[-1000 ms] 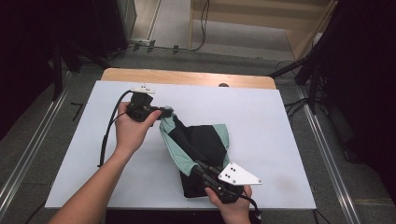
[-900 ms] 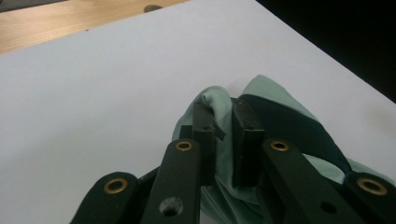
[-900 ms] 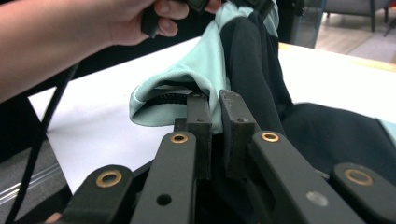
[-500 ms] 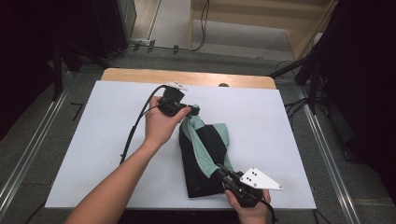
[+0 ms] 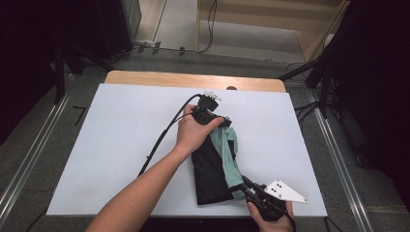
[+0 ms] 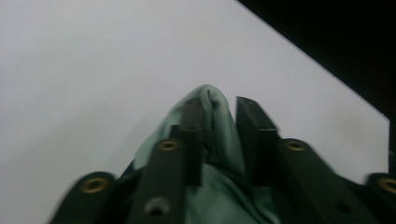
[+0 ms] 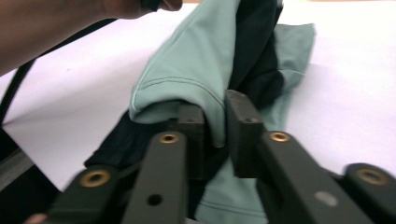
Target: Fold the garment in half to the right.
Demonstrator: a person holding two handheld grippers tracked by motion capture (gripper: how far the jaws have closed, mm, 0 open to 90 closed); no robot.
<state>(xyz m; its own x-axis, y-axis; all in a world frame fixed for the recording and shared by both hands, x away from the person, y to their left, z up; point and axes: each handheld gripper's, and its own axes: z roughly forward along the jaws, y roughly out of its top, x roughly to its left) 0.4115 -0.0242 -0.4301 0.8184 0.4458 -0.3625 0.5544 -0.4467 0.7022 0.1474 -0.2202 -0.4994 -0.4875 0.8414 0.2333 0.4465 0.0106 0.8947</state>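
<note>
High view — garment (image 5: 215,166) soft, limp, light | grip a bunched hem | left gripper (image 6: 217,119), right gripper (image 7: 215,123) — jaws just easing apart, cloth between them

Folded garment (image 5: 215,169) on white table (image 5: 116,145), hand-held grippers at both ends

A lab-like recording space was suggested by a white-covered table (image 5: 121,145), metal floor rails (image 5: 29,159), trailing cables (image 5: 309,108) and dark surroundings.

Garment (image 5: 217,164): soft matt cloth; table (image 5: 121,140): smooth matt white; tool pads matt black.
</note>
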